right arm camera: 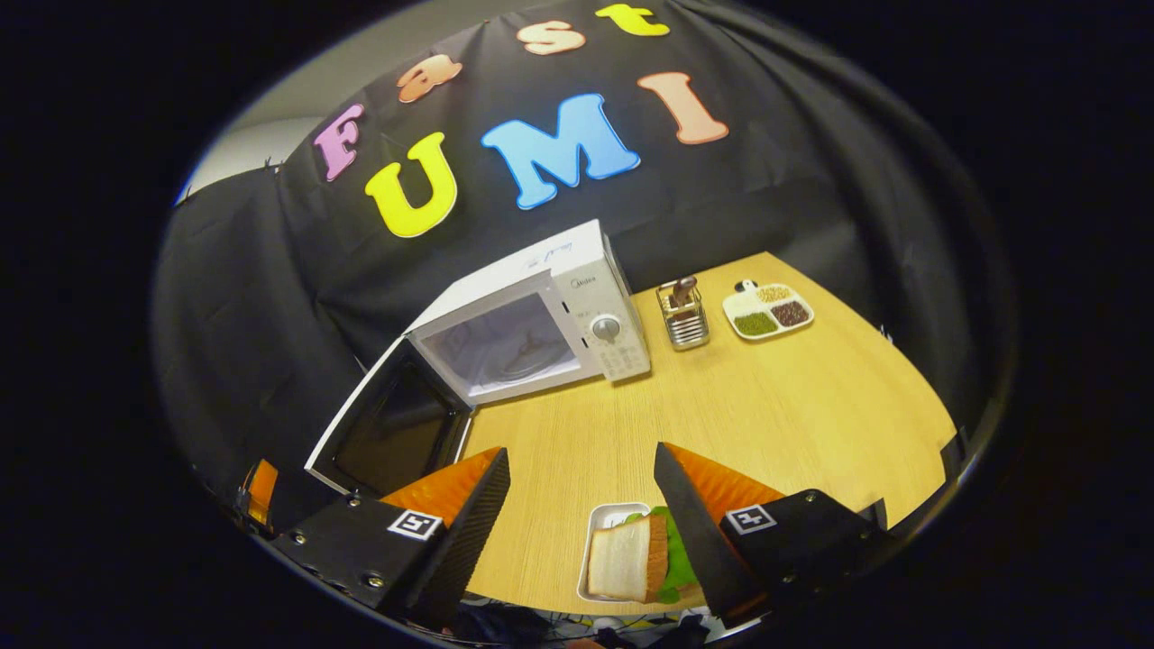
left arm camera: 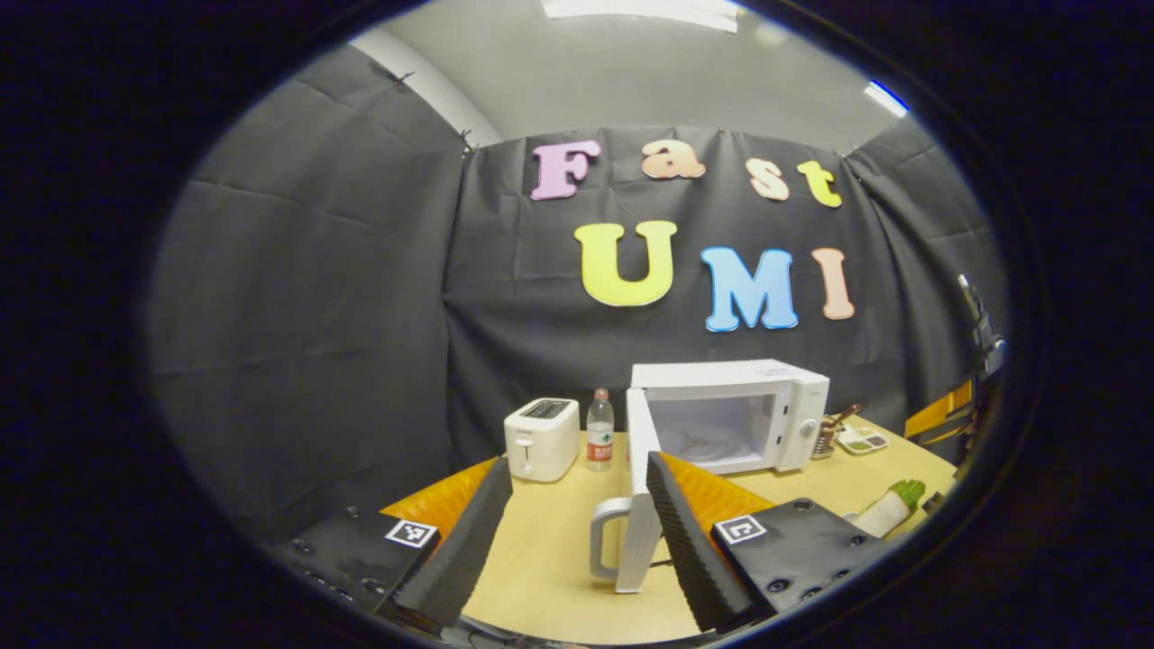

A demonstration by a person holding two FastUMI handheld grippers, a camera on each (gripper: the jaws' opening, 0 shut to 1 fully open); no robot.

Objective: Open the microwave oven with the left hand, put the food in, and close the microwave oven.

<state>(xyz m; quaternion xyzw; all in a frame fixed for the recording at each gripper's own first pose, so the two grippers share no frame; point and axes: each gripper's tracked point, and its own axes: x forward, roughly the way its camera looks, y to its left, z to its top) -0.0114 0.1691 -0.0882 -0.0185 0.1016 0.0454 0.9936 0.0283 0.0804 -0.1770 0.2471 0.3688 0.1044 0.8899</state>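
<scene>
Door open; I am lining up on the food.
My right gripper (right arm camera: 581,532), fingers wide, is straddling the sandwich on its white tray (right arm camera: 606,521), well short of the white microwave oven (right arm camera: 532,315); I would lower squarely. Left gripper (left arm camera: 577,541), wide too, is holding nothing.

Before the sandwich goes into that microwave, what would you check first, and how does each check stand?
1. Microwave door swung fully open: ok.
2. Microwave cavity free of other items: ok; only its turntable shows inside.
3. Right gripper open and straddling the sandwich tray on the table: ok; not yet gripping.
4. Sandwich sitting flat in the tray: ok.
5. Path from tray to cavity clear across the table: ok; the utensil holder and divided dish stand off to the side.
6. Left gripper, open by the door handle, clear of the opening: cannot tell.
</scene>
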